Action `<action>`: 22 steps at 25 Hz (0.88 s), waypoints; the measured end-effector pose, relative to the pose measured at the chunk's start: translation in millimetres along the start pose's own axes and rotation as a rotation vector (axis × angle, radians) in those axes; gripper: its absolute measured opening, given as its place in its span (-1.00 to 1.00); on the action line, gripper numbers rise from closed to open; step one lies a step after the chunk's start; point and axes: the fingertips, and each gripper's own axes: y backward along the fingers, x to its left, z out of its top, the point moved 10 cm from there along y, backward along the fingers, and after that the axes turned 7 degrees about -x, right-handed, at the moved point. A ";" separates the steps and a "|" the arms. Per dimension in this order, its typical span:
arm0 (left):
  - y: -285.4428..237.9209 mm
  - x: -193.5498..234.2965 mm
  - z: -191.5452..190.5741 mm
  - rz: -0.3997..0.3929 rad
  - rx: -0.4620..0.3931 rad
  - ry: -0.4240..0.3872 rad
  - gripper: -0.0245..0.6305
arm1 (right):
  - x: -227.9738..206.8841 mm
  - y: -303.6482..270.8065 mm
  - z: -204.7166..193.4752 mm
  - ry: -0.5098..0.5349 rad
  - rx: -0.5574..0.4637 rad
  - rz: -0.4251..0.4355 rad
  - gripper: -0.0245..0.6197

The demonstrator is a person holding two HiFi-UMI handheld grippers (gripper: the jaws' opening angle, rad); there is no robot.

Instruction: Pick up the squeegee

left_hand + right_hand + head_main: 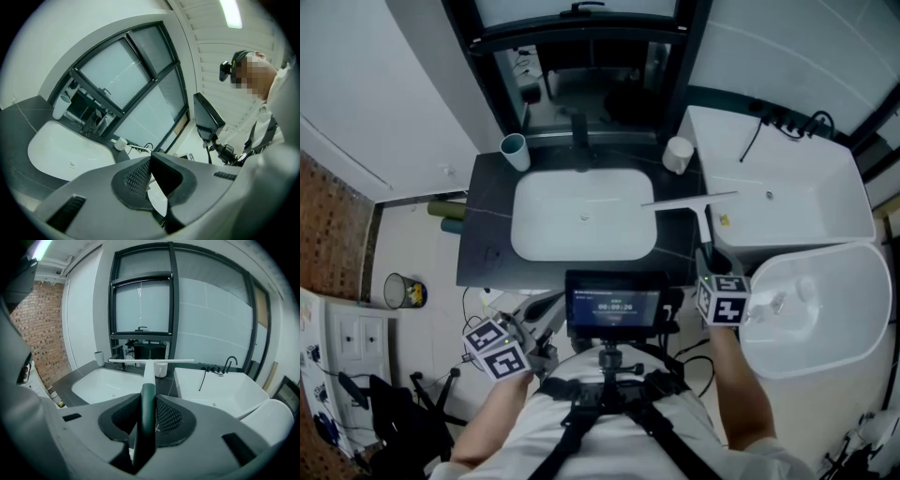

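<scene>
Both jaws of your right gripper (145, 399) press on the dark handle of the squeegee (149, 369). Its white blade lies crosswise over the right edge of the sink (581, 225) and the dark counter (483, 253), just right of centre in the head view. Your left gripper (151, 161), at lower left there, has its jaws closed together on nothing.

So the left tongs (151, 160) look closed, pad tips touching, nothing pinched between them. Past them there's a white sink (61, 152) set into the dark desk (18, 126). There's a tall cup (61, 107) at its far left corner, a faucet (88, 125) behind it, and a smaller white cup (121, 144) off to the right. A small monitor (206, 117) shows on the right.
</scene>
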 end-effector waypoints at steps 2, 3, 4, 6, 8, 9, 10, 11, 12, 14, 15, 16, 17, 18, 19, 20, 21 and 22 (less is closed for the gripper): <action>1.1 0.8 1.3 -0.002 -0.004 0.001 -0.94 | 3.6 4.8 3.2 0.004 -0.007 0.003 -0.66; 1.3 1.1 1.6 -0.003 -0.005 0.001 -0.94 | 4.8 7.4 4.2 0.006 -0.008 0.003 -0.66; 1.4 1.6 1.7 -0.004 -0.005 0.001 -0.94 | 5.7 9.9 4.9 0.007 -0.009 0.002 -0.66; 2.1 3.6 2.0 -0.005 -0.005 0.002 -0.94 | 7.9 14.1 5.5 0.004 -0.017 -0.001 -0.66; 3.3 6.3 2.8 -0.005 -0.005 0.005 -0.94 | 10.7 17.2 6.0 -0.005 -0.023 -0.004 -0.66; 3.9 7.6 3.1 -0.004 -0.003 0.007 -0.94 | 11.9 18.5 6.0 -0.007 -0.025 -0.004 -0.66; 4.4 8.8 3.2 -0.003 -0.002 0.010 -0.94 | 12.8 19.6 5.7 -0.009 -0.025 -0.004 -0.66; 4.6 10.0 3.1 -0.002 0.000 0.012 -0.94 | 13.5 20.8 4.9 -0.012 -0.022 -0.005 -0.66; 4.5 10.9 3.0 -0.004 0.001 0.013 -0.94 | 13.8 22.1 3.7 -0.015 -0.019 -0.007 -0.66; 3.9 12.2 3.1 -0.010 0.006 0.016 -0.94 | 14.0 25.6 1.9 -0.020 -0.017 -0.015 -0.66; 3.6 12.5 3.1 -0.014 0.008 0.017 -0.94 | 14.3 27.8 1.5 -0.021 -0.018 -0.018 -0.66; 3.4 12.8 3.1 -0.018 0.012 0.017 -0.94 | 14.5 30.0 1.2 -0.023 -0.020 -0.022 -0.66; 3.0 13.1 3.1 -0.021 0.015 0.018 -0.94 | 14.5 32.1 1.0 -0.024 -0.022 -0.025 -0.66; 2.3 13.5 3.1 -0.023 0.019 0.018 -0.94 | 14.4 34.1 0.6 -0.024 -0.022 -0.028 -0.66; 1.7 13.7 3.2 -0.026 0.023 0.019 -0.94 | 14.1 36.0 0.1 -0.025 -0.022 -0.031 -0.66; 1.2 13.9 3.3 -0.029 0.026 0.020 -0.94 | 14.0 37.8 -0.3 -0.025 -0.023 -0.034 -0.66; 1.0 14.0 3.5 -0.032 0.028 0.020 -0.94 | 14.0 39.7 -0.6 -0.026 -0.024 -0.037 -0.66; 1.0 14.1 3.6 -0.034 0.030 0.021 -0.94 | 14.2 41.6 -0.9 -0.028 -0.025 -0.040 -0.66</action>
